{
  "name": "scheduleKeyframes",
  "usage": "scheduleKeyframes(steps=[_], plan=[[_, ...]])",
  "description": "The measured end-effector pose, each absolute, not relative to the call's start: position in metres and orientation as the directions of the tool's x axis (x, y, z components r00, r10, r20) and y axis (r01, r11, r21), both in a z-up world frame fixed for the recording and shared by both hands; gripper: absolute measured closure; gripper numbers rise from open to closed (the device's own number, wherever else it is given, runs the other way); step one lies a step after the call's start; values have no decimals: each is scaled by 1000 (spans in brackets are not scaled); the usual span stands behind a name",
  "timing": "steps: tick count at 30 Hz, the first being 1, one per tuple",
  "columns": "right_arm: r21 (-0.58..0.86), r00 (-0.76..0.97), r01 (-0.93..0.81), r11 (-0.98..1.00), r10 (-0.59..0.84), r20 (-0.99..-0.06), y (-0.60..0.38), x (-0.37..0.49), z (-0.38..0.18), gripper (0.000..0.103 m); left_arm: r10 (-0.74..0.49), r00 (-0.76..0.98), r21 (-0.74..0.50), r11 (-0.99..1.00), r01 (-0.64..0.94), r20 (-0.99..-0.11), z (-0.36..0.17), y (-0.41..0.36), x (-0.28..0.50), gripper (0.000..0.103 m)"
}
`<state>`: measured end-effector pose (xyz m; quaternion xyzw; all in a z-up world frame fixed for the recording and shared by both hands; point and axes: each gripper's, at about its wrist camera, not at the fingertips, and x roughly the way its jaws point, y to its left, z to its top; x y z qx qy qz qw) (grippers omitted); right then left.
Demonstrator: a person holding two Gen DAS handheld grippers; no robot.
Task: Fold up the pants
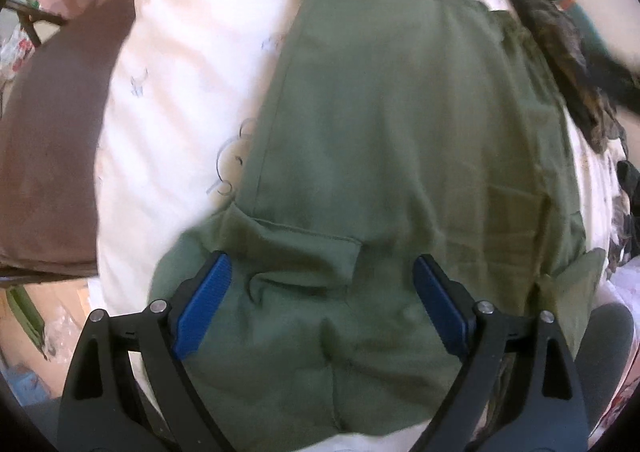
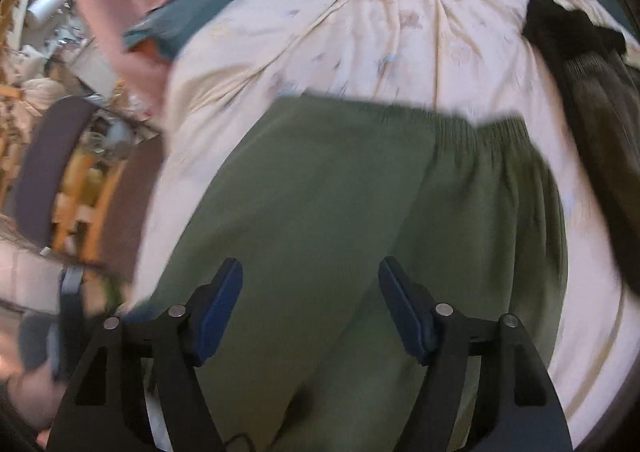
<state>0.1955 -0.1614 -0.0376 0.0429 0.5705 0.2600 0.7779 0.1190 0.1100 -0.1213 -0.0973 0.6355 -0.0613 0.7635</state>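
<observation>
The olive-green cotton pants (image 1: 400, 156) lie on a cream printed bedsheet (image 1: 180, 100), filling the middle and lower part of the left wrist view. Their hemmed edges cross the frame just above the left gripper (image 1: 322, 304), and the fabric there is rumpled into soft creases. The left gripper's blue ribbed pads (image 1: 204, 304) stand spread wide apart over the cloth, with nothing pinched between them.

In the right wrist view the same pants (image 2: 340, 212) run from the bottom of the frame up to the centre, where the gathered elastic waistband (image 2: 452, 124) lies across the sheet (image 2: 380, 24). The right gripper (image 2: 310, 312) hangs above the green fabric with its jaws parted; no cloth is caught between its dark blue pads (image 2: 218, 312). This view is blurred.

A pile of dark, mottled clothing (image 1: 568, 52) lies at the upper right of the left view, touching the pants' right edge. In the right view a black and dark grey garment (image 2: 592, 104) sits at the upper right, apart from the waistband. A brown padded chair (image 1: 52, 156) stands at the left of the left view, beside the bed.
</observation>
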Motion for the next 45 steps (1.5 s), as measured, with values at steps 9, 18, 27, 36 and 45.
scheduleKeyframes(steps=[9, 18, 27, 36, 45], plan=[[683, 25, -166, 711, 696, -718, -156, 43, -87, 33, -140, 148, -108, 973, 203, -979, -111, 94, 68, 13], [288, 45, -306, 907, 316, -948, -93, 12, -152, 48, -40, 90, -21, 978, 206, -995, -147, 106, 63, 11], [484, 116, -267, 833, 526, -842, -113, -19, -101, 45, -137, 198, -130, 990, 49, -971, -98, 137, 37, 12], [422, 107, -309, 853, 472, -875, -95, -38, -105, 41, -56, 122, -59, 998, -19, -991, -122, 134, 42, 12], [384, 70, -346, 856, 432, -899, -83, -38, -126, 58, -73, 44, -70, 995, 67, -996, -133, 131, 19, 12]])
